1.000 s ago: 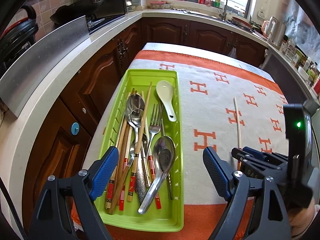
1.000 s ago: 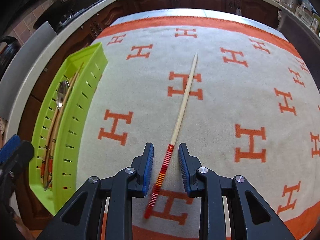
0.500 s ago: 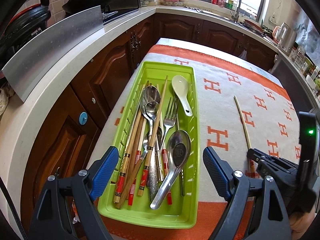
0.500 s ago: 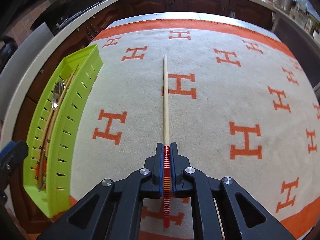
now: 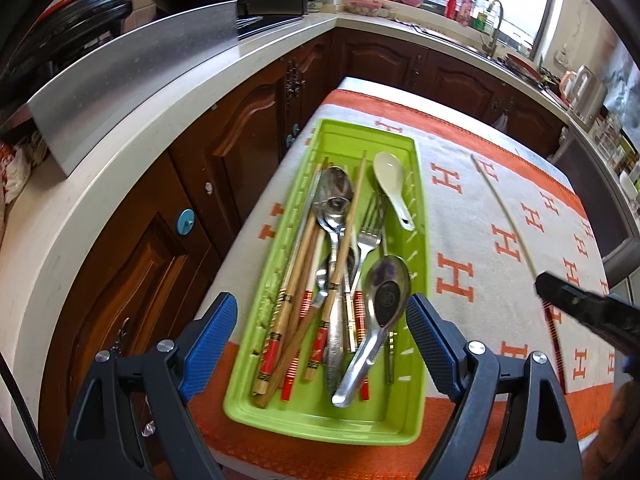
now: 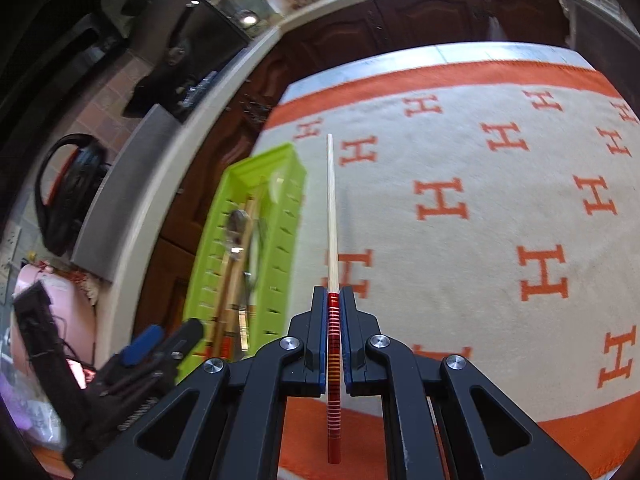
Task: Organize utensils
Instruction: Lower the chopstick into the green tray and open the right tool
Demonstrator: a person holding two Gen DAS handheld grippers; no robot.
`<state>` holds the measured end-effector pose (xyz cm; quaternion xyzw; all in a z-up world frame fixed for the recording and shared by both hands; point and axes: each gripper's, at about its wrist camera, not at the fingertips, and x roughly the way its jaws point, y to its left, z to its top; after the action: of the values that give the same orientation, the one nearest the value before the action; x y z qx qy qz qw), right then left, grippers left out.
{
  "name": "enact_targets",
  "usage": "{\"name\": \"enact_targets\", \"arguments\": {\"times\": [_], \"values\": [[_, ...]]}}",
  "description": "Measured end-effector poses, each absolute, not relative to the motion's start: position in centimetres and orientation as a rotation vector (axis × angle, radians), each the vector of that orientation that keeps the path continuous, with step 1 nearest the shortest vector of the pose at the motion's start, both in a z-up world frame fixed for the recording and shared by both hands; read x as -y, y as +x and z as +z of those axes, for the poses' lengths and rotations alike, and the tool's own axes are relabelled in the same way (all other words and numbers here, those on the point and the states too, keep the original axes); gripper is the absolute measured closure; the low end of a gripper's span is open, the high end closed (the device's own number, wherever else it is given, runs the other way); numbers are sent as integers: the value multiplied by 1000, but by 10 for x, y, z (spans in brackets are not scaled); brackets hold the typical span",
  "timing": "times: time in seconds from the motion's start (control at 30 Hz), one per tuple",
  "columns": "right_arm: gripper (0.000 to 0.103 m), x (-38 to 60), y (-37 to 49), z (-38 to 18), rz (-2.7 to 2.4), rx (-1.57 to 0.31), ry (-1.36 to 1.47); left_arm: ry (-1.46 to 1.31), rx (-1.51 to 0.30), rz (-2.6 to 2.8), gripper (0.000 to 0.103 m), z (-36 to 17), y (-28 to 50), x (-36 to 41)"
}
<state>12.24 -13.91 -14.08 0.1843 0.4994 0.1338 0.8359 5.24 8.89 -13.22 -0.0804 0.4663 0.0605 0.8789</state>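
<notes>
A pale chopstick with a red striped end is pinched in my right gripper, which is shut on it and holds it off the cloth, tip pointing away. From the left wrist view the same chopstick shows as a thin blurred line rising from my right gripper. A green utensil tray at the table's left edge holds chopsticks, metal spoons, a fork and a white ceramic spoon. My left gripper hovers open above the tray's near end, nothing between its fingers.
An orange and white cloth with H marks covers the table. Dark wooden cabinets and a pale counter run close along the tray's left side. The green tray lies left of the held chopstick.
My right gripper closed on the chopstick's striped end and lifted it off the cloth. My left gripper drifted sideways over the tray, still open.
</notes>
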Motion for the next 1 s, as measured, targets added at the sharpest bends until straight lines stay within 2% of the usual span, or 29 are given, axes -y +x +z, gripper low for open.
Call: {"name": "enact_targets", "arguments": {"times": [0.23, 0.4, 0.8, 1.0], "values": [[98, 101, 130, -98, 382, -1013, 399, -225, -950, 193, 18, -131, 46, -120], [98, 72, 141, -87, 417, -1036, 387, -224, -954, 249, 18, -132, 49, -142], [98, 16, 179, -123, 396, -1159, 335, -210, -936, 353, 18, -125, 54, -173], [93, -5, 181, -145, 422, -1259, 290, -200, -939, 338, 18, -126, 55, -170]]}}
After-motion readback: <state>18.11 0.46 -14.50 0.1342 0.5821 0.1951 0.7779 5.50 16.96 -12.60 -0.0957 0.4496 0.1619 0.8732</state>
